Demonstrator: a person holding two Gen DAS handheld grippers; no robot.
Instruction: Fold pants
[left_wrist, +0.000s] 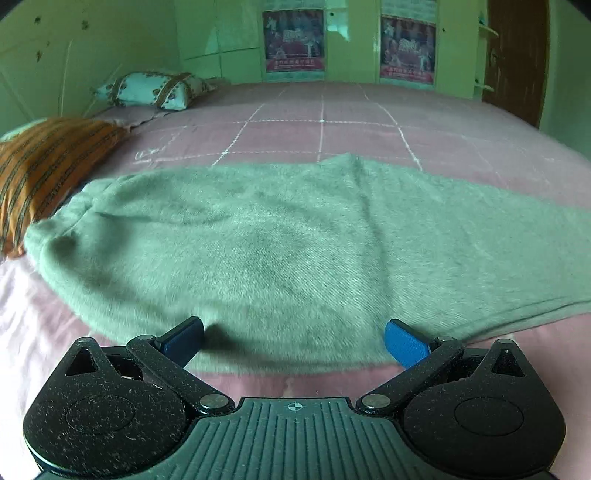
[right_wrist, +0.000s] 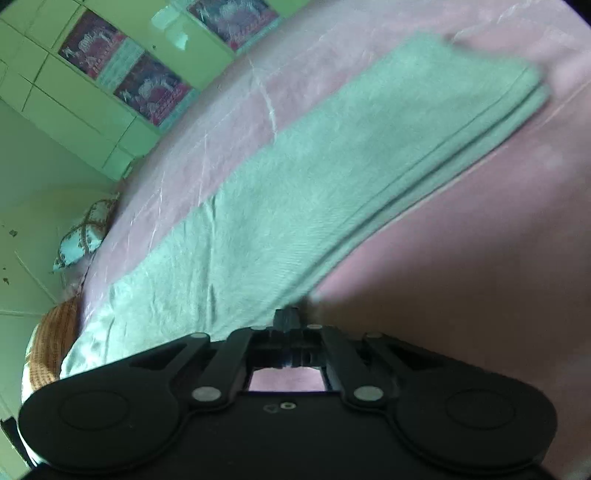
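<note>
Grey-green fuzzy pants (left_wrist: 280, 240) lie flat on a pink bed, folded lengthwise with one leg on the other; the waist end points left toward the pillows. My left gripper (left_wrist: 294, 341) is open, its blue pads just above the pants' near edge, holding nothing. In the right wrist view the pants (right_wrist: 332, 177) stretch away to the upper right, the stacked leg edges showing. My right gripper (right_wrist: 286, 317) is shut, its fingertips together at the pants' near edge; whether cloth is pinched between them is hidden.
The pink bedspread (left_wrist: 332, 125) has a white grid pattern. An orange striped pillow (left_wrist: 48, 162) lies at the left by the waist end, a floral pillow (left_wrist: 155, 88) behind it. Green cupboards with posters (left_wrist: 293, 40) and a brown door (left_wrist: 517, 55) stand beyond.
</note>
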